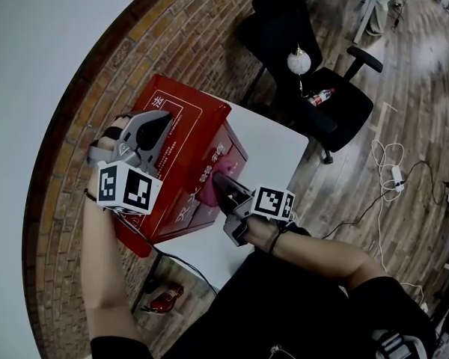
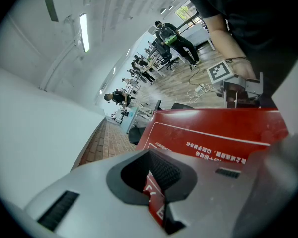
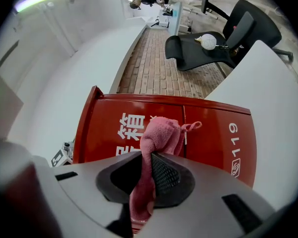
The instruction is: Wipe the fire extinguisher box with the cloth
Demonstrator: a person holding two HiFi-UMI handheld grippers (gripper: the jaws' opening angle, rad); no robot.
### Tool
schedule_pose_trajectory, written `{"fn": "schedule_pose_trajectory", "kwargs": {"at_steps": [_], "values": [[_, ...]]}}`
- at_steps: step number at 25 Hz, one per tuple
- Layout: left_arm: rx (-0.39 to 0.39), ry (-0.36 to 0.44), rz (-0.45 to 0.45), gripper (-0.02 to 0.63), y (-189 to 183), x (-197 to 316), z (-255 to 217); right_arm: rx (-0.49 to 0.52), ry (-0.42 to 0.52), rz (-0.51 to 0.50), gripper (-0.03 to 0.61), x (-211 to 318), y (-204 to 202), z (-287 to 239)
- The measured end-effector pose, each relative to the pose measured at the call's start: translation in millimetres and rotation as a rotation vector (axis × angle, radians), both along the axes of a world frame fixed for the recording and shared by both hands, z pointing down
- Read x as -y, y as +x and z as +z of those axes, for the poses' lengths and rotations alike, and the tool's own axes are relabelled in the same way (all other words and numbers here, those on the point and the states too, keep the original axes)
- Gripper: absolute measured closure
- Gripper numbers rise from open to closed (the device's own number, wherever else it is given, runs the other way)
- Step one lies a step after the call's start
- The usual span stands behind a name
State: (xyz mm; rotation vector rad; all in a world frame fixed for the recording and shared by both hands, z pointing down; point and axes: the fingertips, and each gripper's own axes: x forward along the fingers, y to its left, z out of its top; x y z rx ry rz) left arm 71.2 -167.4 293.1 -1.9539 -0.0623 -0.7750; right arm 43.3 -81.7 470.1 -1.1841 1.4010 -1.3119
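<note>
Your right gripper (image 3: 150, 157) has its ribbed black pads (image 3: 165, 175) pinched tight on the pink knit cloth (image 3: 161, 133), which is bunched up against the glossy red fire extinguisher box (image 3: 213, 133) at 12 o'clock. Left gripper (image 2: 156, 182) is fully shut with nothing in it, over the box's flat top, 10 o'clock in the head view.

There is one red box (image 1: 191, 118) and one pink cloth (image 3: 161, 133). Two grippers are in sight: one left gripper (image 1: 165, 118) and one right gripper (image 1: 218, 179). Each carries one marker cube (image 1: 127, 188), making two cubes. There is one white desk (image 1: 273, 144). One black chair (image 1: 344, 114) holds one white ball (image 1: 299, 62) and one small bottle (image 1: 320, 96).
</note>
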Motion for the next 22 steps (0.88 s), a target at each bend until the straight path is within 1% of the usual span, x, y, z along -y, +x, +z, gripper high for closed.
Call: {"fn": "schedule_pose_trajectory", "kwargs": {"at_steps": [7,14,17,22], "values": [[0.000,0.001,0.001,0.594,0.1,-1.2,-0.8,0.000,0.087,0.008,0.517,-2.4,2.4,-45.4],[-0.001,0.002,0.002,0.594,0.4,-1.0,-0.7,0.013,0.111,0.019,0.517,-3.8,0.7,-69.4],[-0.001,0.002,0.002,0.594,0.7,-0.9,-0.5,0.001,0.131,0.025,0.517,-3.9,0.5,-78.4],[0.001,0.000,0.000,0.594,-0.2,0.0,0.0,-0.027,0.196,0.028,0.517,-3.6,-1.5,-103.1]]}}
